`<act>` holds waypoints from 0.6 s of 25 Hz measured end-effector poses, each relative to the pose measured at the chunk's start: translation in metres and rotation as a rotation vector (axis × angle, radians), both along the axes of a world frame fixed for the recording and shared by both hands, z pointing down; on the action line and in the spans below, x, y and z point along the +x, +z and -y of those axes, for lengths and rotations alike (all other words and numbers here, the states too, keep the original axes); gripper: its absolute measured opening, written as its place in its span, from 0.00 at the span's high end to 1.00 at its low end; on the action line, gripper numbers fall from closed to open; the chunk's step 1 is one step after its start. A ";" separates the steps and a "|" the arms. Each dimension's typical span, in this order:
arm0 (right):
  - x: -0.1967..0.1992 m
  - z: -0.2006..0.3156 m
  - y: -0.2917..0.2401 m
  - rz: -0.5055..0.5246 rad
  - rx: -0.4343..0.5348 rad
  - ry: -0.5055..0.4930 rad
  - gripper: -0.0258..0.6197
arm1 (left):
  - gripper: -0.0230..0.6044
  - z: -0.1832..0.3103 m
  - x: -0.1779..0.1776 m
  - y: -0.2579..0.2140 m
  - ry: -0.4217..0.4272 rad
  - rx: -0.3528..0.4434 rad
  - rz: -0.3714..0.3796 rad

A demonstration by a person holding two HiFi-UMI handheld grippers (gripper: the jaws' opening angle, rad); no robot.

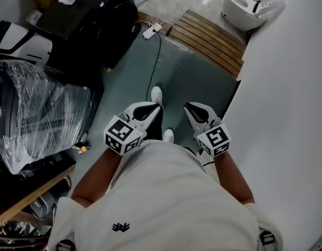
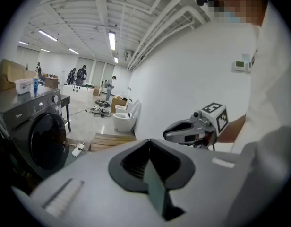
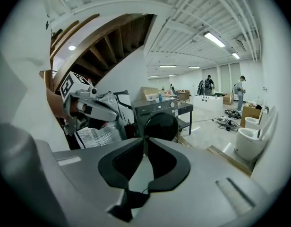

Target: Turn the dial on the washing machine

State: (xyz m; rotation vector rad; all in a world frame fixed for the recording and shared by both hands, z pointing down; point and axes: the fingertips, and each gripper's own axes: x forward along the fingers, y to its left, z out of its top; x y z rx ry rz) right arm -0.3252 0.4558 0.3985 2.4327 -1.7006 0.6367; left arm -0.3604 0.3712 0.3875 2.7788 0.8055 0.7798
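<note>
The dark front-loading washing machine (image 3: 157,117) stands a few steps ahead, its round dial (image 3: 172,104) at the top right of the panel. It also shows at the left of the left gripper view, as the washing machine (image 2: 37,126) with its dial (image 2: 54,98), and as a dark washing machine top (image 1: 93,20) in the head view. I hold both grippers close to my body, far from the machine. My left gripper (image 1: 150,109) (image 2: 149,143) is shut and empty. My right gripper (image 1: 191,109) (image 3: 145,138) is shut too, with nothing between its jaws.
A plastic-wrapped appliance (image 1: 35,109) stands at my left. A wooden pallet (image 1: 208,38) and a white toilet (image 1: 250,7) lie ahead on the right, along the white wall (image 1: 286,114). A power strip with its cable (image 1: 151,31) lies on the floor. People stand far back in the hall.
</note>
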 end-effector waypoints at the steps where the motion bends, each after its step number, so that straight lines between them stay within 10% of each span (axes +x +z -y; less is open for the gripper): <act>1: 0.013 0.004 0.005 0.003 -0.005 -0.004 0.94 | 0.87 0.005 0.013 0.004 -0.007 -0.004 -0.001; 15: 0.246 0.178 0.004 -0.108 -0.095 -0.140 0.92 | 0.87 0.173 0.219 0.005 -0.153 -0.026 -0.033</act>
